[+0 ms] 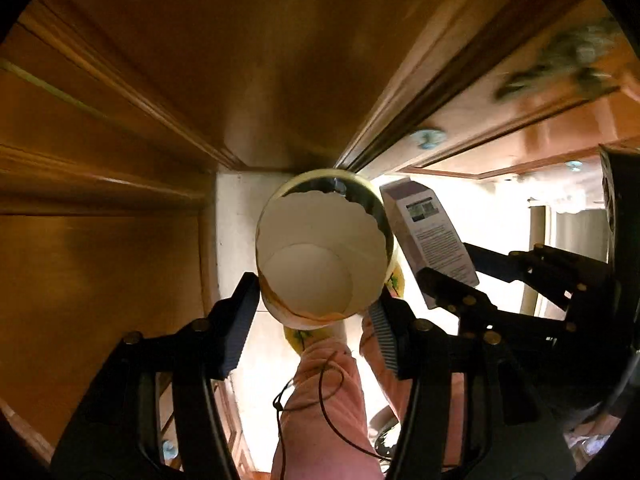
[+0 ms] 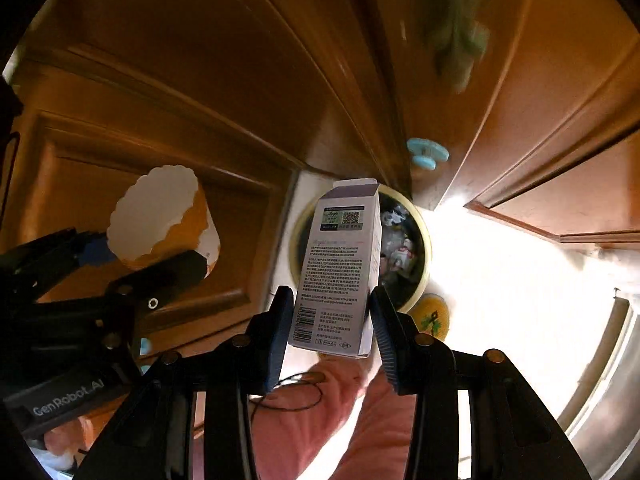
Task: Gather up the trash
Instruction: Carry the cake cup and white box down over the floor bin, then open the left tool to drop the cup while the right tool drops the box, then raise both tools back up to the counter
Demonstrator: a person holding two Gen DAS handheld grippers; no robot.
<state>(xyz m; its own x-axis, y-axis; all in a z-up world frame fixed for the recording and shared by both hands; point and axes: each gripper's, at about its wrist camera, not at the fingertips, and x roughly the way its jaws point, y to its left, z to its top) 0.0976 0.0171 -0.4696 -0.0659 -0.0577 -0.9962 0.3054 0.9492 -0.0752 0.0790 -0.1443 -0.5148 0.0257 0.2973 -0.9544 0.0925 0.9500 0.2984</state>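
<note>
My left gripper (image 1: 316,300) is shut on a paper cup (image 1: 320,256) with a white inside, a wavy rim and an orange outside; the cup also shows in the right wrist view (image 2: 160,216). My right gripper (image 2: 332,320) is shut on a pale purple printed carton (image 2: 344,264), also seen in the left wrist view (image 1: 430,232). Both are held above a round yellow-rimmed trash bin (image 2: 424,240) with wrappers inside. In the left wrist view the cup hides most of the bin (image 1: 360,180).
Wooden cabinet doors (image 2: 180,80) with a light blue knob (image 2: 426,154) surround the bin. The floor (image 2: 500,280) is bright and pale. A pink-clad leg (image 1: 320,400) is below the grippers. A steel appliance edge (image 2: 608,380) stands at the right.
</note>
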